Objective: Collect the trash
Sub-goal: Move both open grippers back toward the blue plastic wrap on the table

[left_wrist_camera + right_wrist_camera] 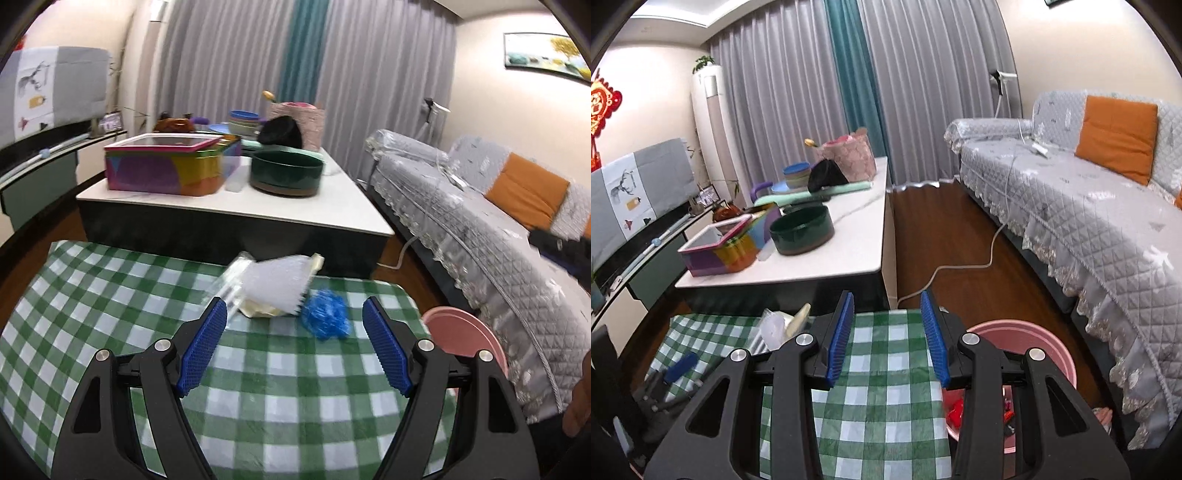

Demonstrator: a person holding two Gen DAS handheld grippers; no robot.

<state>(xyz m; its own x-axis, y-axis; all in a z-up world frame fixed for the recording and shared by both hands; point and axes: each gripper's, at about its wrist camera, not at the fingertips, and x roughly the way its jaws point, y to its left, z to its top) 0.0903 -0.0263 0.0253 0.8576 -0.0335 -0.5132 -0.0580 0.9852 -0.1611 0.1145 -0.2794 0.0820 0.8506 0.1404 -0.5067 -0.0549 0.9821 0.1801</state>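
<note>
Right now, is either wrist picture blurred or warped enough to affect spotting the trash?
Left wrist view: motion blur smears the white and clear wrappers and the blue crumpled piece; edges bow. Right wrist view: sharper, fisheye bends the sofa; the pink bin reads clearly.

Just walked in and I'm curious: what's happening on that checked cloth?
A person holds a two-finger gripper in each hand to collect trash. The left gripper is open, aimed at a blue wrapper lying beside a pile of white and clear scraps on the cloth. The right gripper is open and holds nothing. A pink bin beside the cloth already holds some red bits.
</note>
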